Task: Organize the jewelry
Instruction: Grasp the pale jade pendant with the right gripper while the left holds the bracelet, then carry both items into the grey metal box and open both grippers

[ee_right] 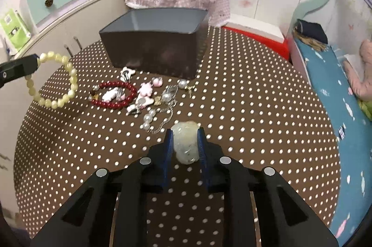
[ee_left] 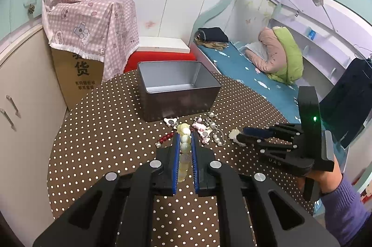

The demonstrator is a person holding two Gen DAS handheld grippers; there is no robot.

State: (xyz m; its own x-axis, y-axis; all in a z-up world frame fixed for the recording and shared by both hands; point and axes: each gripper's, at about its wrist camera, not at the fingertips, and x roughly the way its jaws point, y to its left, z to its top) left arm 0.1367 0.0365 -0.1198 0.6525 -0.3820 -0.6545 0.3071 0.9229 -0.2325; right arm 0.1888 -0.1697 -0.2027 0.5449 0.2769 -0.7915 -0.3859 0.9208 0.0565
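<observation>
The grey metal tin [ee_left: 179,86] is empty. My left gripper [ee_left: 185,142] grips the cream bead bracelet [ee_right: 58,82]; my right gripper [ee_right: 186,142] clamps a pale stone pendant [ee_right: 186,144]. The remaining trinkets [ee_right: 144,93] lie before the tin.

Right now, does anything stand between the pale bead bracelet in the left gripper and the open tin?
Nothing tall. The left gripper holds the pale bead bracelet above the table. Only the low jewelry pile lies on the cloth before the open tin, whose inside looks empty.
</observation>
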